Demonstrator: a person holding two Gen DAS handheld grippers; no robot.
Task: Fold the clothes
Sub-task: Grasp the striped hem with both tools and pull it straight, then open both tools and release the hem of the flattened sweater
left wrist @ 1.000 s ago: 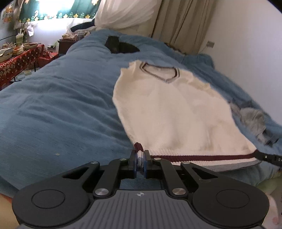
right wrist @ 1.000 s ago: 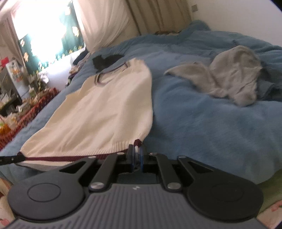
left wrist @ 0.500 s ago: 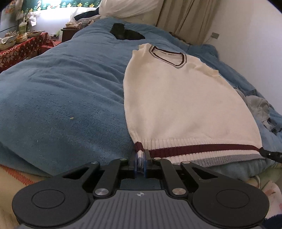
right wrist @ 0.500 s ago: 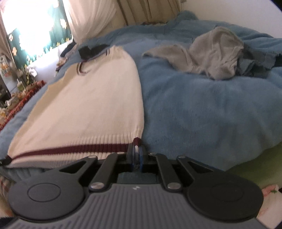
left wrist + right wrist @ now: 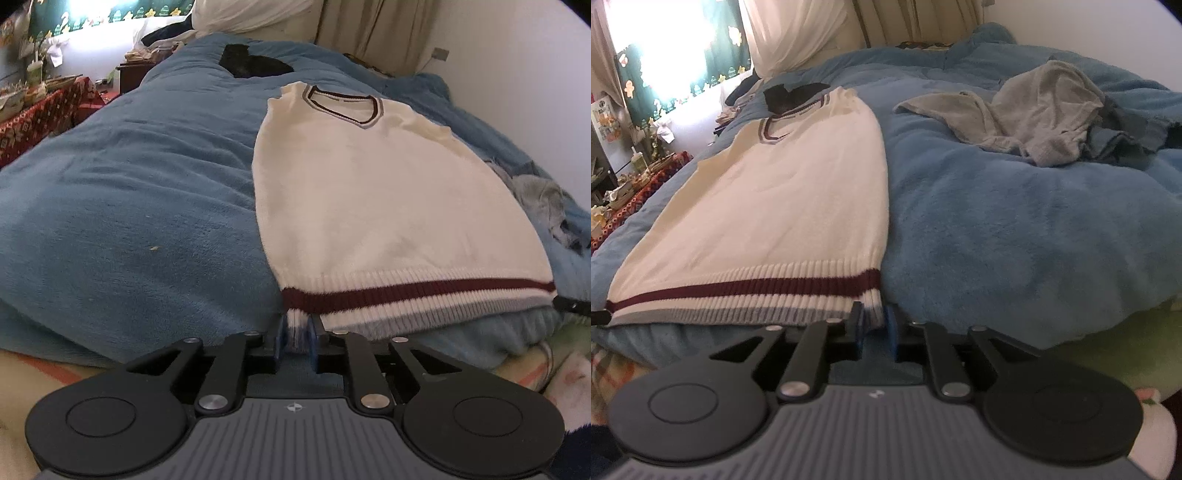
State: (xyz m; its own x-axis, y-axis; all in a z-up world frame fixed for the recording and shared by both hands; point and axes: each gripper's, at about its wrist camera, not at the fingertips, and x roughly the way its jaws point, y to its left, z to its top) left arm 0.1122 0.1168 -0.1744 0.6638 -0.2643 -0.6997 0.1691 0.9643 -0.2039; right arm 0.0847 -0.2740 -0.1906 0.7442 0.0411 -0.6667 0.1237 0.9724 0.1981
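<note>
A cream sleeveless knit vest (image 5: 376, 199) with a maroon hem stripe and V-neck lies flat on the blue blanket (image 5: 129, 192), hem nearest me. It also shows in the right wrist view (image 5: 783, 206). My left gripper (image 5: 295, 328) has the hem's left corner between its fingers, with the jaws slightly parted. My right gripper (image 5: 873, 319) has the hem's right corner between its fingers, also slightly parted. The right gripper's tip (image 5: 569, 306) shows at the right edge of the left wrist view.
A crumpled grey garment (image 5: 1027, 118) and dark blue clothes (image 5: 1123, 136) lie on the blanket to the right of the vest. A black item (image 5: 251, 64) lies beyond the collar. A cluttered red-patterned table (image 5: 40, 110) stands left of the bed. The wall (image 5: 517, 74) is on the right.
The vest has been pulled toward me and laid down flat. Both grippers' jaws have loosened from tightly shut to slightly parted around the hem corners.
</note>
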